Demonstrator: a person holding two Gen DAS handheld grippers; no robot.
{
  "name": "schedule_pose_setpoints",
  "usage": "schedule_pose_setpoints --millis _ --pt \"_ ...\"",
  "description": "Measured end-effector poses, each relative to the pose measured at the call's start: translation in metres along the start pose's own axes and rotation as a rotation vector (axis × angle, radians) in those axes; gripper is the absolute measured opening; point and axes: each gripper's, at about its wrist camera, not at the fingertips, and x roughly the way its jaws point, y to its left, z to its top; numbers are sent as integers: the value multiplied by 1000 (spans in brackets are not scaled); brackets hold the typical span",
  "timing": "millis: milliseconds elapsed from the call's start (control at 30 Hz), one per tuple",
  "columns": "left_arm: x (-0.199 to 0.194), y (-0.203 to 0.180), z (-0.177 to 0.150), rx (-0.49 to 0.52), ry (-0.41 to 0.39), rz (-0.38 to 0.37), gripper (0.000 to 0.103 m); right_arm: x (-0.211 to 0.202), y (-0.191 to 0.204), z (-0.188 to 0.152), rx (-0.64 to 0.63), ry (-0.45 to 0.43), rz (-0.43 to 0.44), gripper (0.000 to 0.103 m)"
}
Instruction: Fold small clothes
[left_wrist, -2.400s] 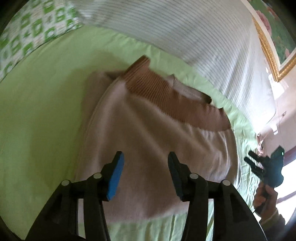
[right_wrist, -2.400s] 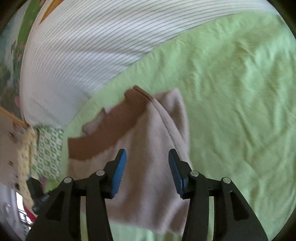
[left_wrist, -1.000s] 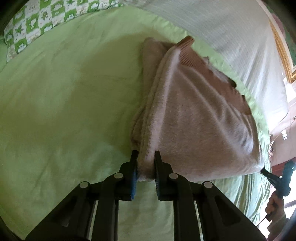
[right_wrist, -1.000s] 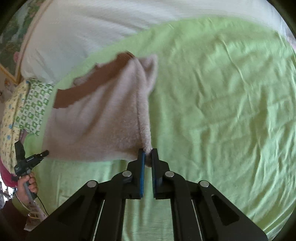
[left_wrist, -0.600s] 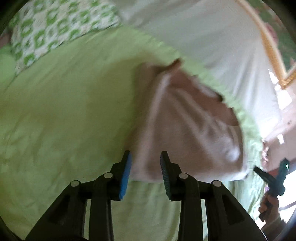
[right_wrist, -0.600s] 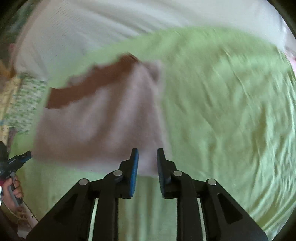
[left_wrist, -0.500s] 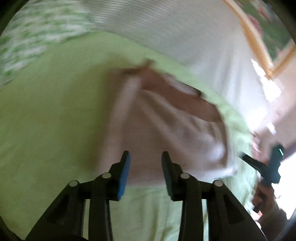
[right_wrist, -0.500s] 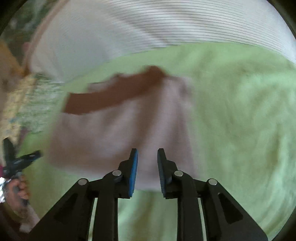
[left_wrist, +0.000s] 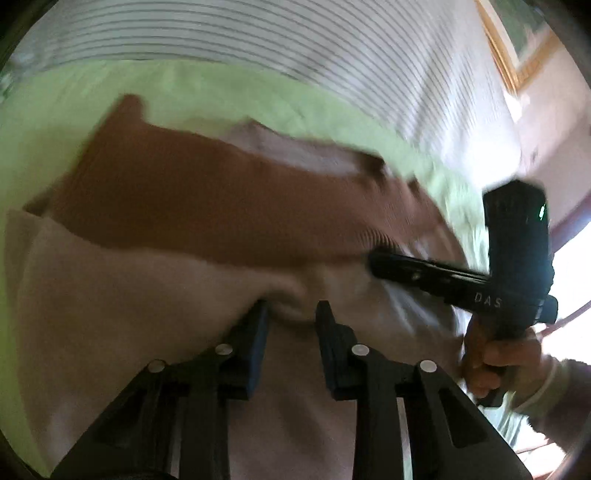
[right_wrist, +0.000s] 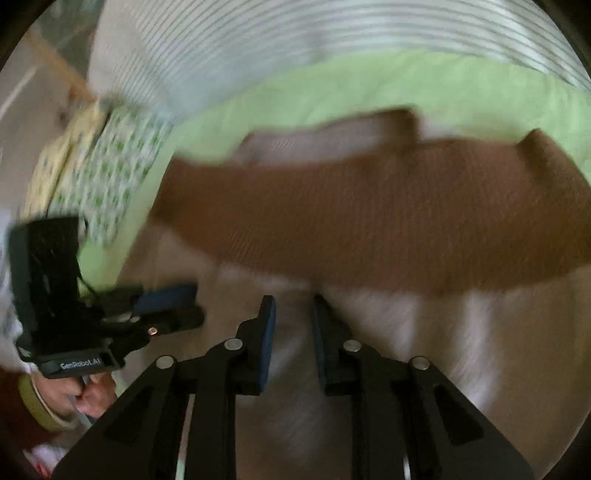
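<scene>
A pale pink fleece garment (left_wrist: 129, 314) with a wide brown ribbed band (left_wrist: 221, 206) lies folded on the green sheet (left_wrist: 55, 122). My left gripper (left_wrist: 291, 310) is pressed down onto the pink cloth just below the band. Its jaws are closing, with a small pucker of cloth in the gap between them. Beside it, my right gripper (right_wrist: 293, 306) rests on the same cloth (right_wrist: 443, 350); its jaws are closing too, a narrow gap still showing. Each gripper appears in the other's view: the right gripper (left_wrist: 376, 258) and the left gripper (right_wrist: 173, 306). Both views are motion-blurred.
A white striped cover (left_wrist: 258, 48) lies behind the garment. A green-patterned pillow (right_wrist: 110, 166) is at the far left. A gold picture frame (left_wrist: 517, 62) hangs on the wall. A person's hand (left_wrist: 498, 354) holds the right gripper's handle.
Both grippers let go of the folded edge, opened, and swept inward over the garment toward its middle. They now sit close together below the brown band, with their jaws narrower than half a second ago.
</scene>
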Motion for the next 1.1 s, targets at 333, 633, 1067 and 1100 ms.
schedule_pose_setpoints --millis 333,633,1067,1100 --pt "-18 70 34 -75 -98 96 10 -38 -61 19 223 -262 -203 19" --pt "-87 77 -4 -204 -199 178 45 -111 -76 -20 305 -339 -329 23" --pt "-109 55 -52 -248 -138 401 58 -138 -69 -71 302 -234 -475 32" --pt "-117 53 -57 -270 -152 413 68 -142 -65 -72 295 -241 -461 33"
